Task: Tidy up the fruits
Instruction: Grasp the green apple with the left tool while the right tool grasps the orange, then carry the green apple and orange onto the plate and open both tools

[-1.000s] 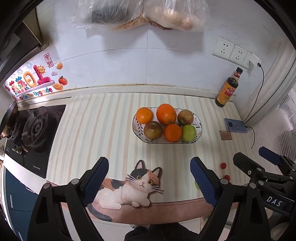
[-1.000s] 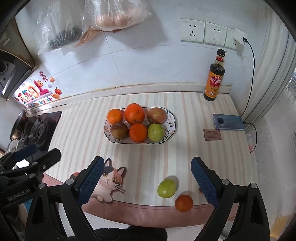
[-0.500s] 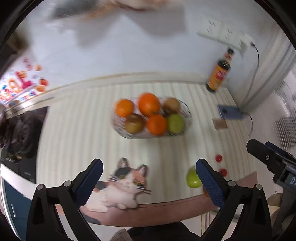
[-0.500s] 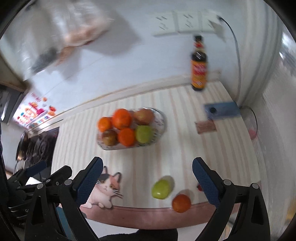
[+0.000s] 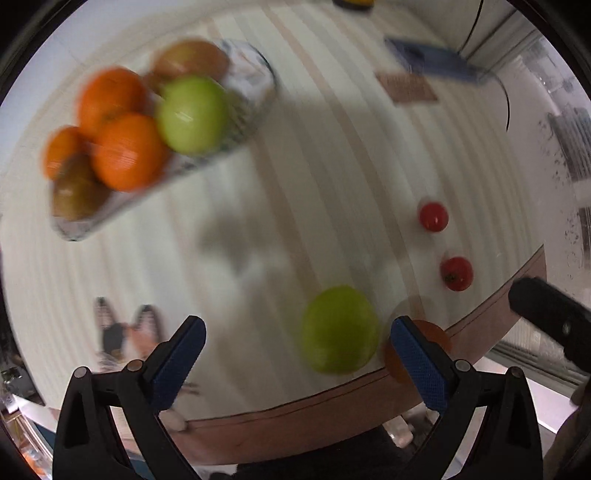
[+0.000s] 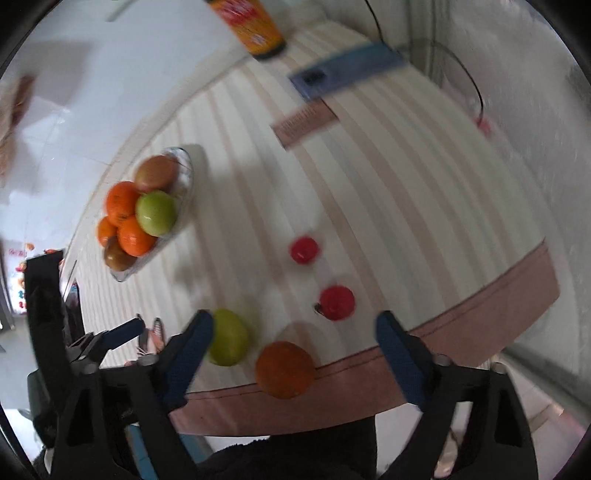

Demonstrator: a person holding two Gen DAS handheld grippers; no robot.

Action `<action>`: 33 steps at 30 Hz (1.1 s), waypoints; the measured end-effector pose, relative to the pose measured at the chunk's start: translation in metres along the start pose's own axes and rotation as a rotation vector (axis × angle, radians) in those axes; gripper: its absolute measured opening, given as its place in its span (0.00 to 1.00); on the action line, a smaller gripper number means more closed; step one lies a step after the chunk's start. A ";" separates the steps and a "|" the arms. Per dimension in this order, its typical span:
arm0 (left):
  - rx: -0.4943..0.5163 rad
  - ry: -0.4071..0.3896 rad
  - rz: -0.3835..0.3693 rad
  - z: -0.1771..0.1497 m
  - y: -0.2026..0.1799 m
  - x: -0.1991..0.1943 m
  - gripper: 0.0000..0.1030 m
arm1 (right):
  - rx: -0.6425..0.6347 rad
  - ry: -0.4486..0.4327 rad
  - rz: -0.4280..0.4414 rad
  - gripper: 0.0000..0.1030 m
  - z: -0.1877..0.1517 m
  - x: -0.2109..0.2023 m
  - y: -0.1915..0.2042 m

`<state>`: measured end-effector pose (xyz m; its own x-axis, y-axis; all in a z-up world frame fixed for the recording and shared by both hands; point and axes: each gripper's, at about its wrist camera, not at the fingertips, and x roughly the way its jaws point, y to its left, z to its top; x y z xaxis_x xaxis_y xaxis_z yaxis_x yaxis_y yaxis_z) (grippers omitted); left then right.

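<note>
The left tongs (image 5: pixel 297 347) stand at their widest, pointing down at the table (image 5: pixel 332 177). The green apple (image 5: pixel 340 329) lies between their blue pads, nearer the right pad and just short of it; no pad presses on it, so they hold nothing. Their jaws have just been opening.

The right tongs (image 6: pixel 293 338) stand fairly wide, and their jaws have just been closing. The orange (image 6: pixel 285 369) lies between their pads at the table's brown front edge, with clear gaps on both sides, so nothing is gripped. Seen from the right wrist, the green apple sits just left of the orange, partly behind the left pad (image 6: pixel 188 363); whether they touch I cannot tell.

Two small red fruits lie beyond the orange, farther onto the table: the near one (image 6: pixel 337 302) close to it, the far one (image 6: pixel 304 250) a little farther.

The fruit bowl (image 6: pixel 184 177) stands well beyond and left of the orange, piled with oranges, a green apple and brownish fruits. Farther right of the bowl lie a brown card (image 6: pixel 306 122) and a blue phone (image 6: pixel 347 70), with a bottle (image 6: pixel 255 29) near the wall.
</note>
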<state>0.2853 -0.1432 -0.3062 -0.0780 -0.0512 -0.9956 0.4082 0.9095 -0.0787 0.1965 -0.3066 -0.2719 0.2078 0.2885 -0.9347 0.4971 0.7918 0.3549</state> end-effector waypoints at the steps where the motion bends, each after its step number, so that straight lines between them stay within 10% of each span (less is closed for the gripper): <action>1: -0.004 0.019 -0.008 0.002 0.000 0.006 1.00 | 0.012 0.008 0.007 0.80 -0.003 0.004 -0.004; 3: -0.020 0.064 -0.046 0.004 0.000 0.022 0.99 | 0.027 0.023 0.013 0.80 -0.009 0.012 -0.009; 9: -0.068 0.077 -0.154 -0.001 0.003 0.031 0.51 | 0.069 0.101 0.078 0.80 -0.029 0.036 -0.010; 16: -0.090 0.044 -0.071 -0.017 0.036 0.017 0.50 | 0.038 0.182 0.088 0.78 -0.039 0.070 0.006; 19: -0.139 0.045 -0.059 -0.029 0.064 0.015 0.50 | -0.012 0.212 0.061 0.58 -0.042 0.082 0.019; 33: -0.386 0.011 -0.083 -0.057 0.151 0.018 0.50 | -0.349 0.195 -0.022 0.57 -0.037 0.112 0.123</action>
<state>0.2933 0.0168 -0.3333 -0.1066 -0.1283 -0.9860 0.0283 0.9908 -0.1320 0.2495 -0.1574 -0.3338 0.0198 0.3392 -0.9405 0.1763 0.9248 0.3372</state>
